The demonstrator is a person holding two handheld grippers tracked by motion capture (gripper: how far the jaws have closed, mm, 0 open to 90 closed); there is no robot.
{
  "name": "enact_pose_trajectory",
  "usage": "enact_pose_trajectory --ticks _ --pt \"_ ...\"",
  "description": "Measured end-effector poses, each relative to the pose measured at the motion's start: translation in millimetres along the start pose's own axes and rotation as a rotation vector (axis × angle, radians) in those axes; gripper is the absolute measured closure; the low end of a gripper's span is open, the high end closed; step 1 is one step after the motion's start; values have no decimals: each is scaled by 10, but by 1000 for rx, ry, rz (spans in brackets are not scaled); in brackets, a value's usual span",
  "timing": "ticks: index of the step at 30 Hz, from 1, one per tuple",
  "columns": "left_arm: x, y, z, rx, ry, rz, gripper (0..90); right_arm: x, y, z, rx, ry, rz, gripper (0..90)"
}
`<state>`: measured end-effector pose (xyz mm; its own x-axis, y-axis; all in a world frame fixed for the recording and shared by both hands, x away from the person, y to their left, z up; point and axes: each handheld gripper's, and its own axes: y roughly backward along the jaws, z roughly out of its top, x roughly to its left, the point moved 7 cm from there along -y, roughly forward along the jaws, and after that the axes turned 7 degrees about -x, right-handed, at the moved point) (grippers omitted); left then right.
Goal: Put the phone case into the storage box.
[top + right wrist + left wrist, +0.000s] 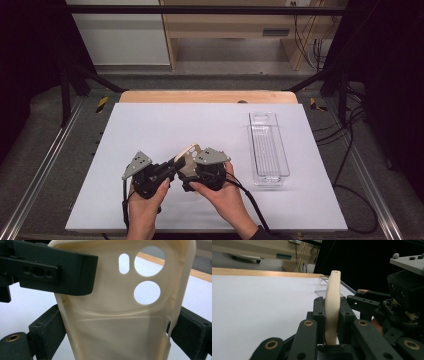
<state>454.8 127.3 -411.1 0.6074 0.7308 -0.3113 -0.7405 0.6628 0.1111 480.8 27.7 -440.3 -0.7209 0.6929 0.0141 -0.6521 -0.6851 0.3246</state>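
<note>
Together we are holding a cream soft-plastic phone case (120,315) above the white table sheet (150,130). Our left gripper (332,322) is pinching its flat faces, while our right gripper (117,330) is spanning its side edges, jaws wide and touching them. Well apart, a clear plastic tray (269,145) is lying.

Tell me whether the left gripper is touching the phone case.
Touching. In the left gripper view, the left gripper has both jaws pressed flat against the faces of the cream phone case, which stands edge-on between them.
</note>
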Motion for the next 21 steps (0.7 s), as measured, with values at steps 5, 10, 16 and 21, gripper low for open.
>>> enact_pose_trajectory --ticks 5,10,16,21 --pt "27 14 10 -2 7 7 797 13 -43 16 4 -2 0 99" --pt "51 35 30 -11 21 1 796 37 -53 32 17 -3 -7 110" --pt "30 46 84 -32 22 -7 790 43 -27 104 12 6 -21 115" --pt "16 50 108 -46 29 -5 712 -28 -1 138 15 -15 -44 117"
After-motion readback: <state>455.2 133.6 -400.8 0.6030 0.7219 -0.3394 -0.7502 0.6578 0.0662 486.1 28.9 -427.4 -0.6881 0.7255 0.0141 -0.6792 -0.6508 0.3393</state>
